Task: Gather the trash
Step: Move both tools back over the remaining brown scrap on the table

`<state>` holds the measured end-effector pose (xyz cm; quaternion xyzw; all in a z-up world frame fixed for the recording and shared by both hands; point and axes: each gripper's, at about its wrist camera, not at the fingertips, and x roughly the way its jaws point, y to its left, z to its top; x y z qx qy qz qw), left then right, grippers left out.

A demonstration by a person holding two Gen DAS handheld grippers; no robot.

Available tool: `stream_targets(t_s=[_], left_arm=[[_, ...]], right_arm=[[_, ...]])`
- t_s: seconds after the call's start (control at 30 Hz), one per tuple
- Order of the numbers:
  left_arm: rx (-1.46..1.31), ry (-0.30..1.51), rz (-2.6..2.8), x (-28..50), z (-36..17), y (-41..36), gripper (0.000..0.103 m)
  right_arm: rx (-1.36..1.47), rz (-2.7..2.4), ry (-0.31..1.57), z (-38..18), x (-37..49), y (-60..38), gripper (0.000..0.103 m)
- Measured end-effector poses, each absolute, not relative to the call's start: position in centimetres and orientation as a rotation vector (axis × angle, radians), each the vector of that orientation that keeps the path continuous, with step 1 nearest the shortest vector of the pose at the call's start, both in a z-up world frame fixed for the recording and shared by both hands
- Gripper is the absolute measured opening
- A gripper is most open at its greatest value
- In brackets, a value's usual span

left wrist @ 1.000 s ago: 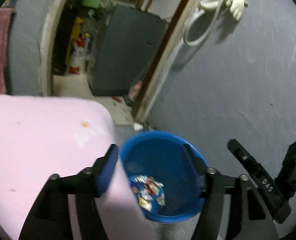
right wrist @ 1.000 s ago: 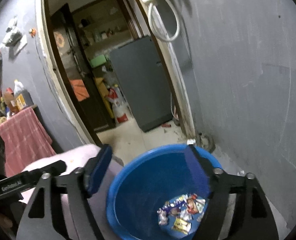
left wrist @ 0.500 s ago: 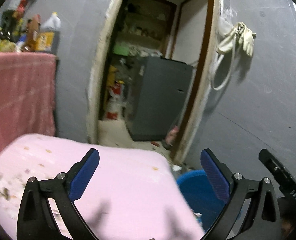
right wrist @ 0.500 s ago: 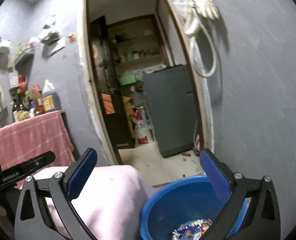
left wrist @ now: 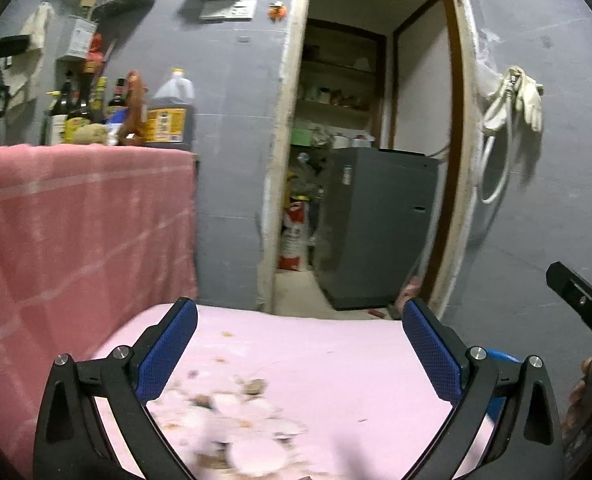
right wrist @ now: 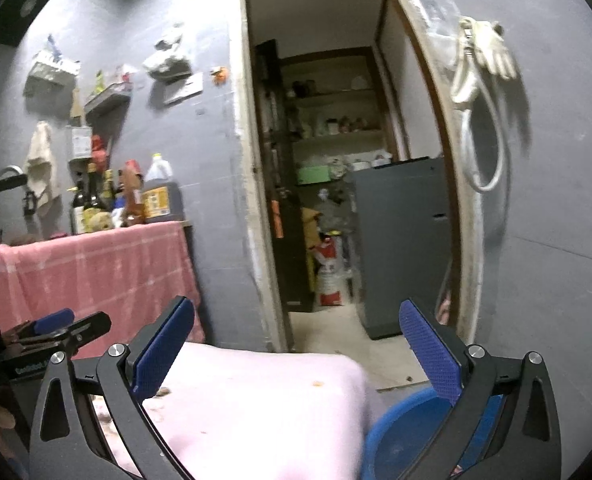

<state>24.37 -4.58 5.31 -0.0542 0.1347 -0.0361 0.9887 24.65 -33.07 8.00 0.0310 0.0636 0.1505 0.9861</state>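
Both grippers are empty and spread wide, so the step in hand looks like reaching for the next piece of trash. The left gripper [left wrist: 299, 344] hangs over the bench [left wrist: 335, 360], which is covered in a smooth pale pink cloth. Right under and between its fingers lies the scraps [left wrist: 236, 428]: a blurred heap of pale, flat, roundish bits mixed with small brown crumbs, loose and light by the look of them. Motion blur hides their exact shapes.

The right gripper [right wrist: 296, 344] is also held above the bench [right wrist: 256, 392], toward its far corner, with its jaws wide apart and nothing between them. Below its right finger sits the bin [right wrist: 399, 432], a round blue plastic tub with a smooth rim, just beside the bench edge and lower than it. In the left view only a sliver of the bin [left wrist: 503, 358] shows behind the right finger.

The next move probably calls for lowering the left gripper onto the heap and pinching a flat piece at its edge, since thin bits on soft cloth may slip or drag the fabric up with them. The ribbed blue pads [left wrist: 431, 352] should help the grip. Then carry it right to the bin
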Motion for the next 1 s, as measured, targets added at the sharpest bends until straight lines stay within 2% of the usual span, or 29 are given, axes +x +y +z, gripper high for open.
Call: stream_targets(t_s=[0.5,1.0], left_arm=[[-0.139,0.327,0.084,22.4,0.8,5.2,0.1],[-0.247,0.427,0.083,22.6,-2.3,8.7,0.1]], right_arm=[[-0.033,0.425,0.219,4.7,26.5,-23.9,0.103],[-0.156,0.538,0.431,0.4,30.3,-18.8,0.103]])
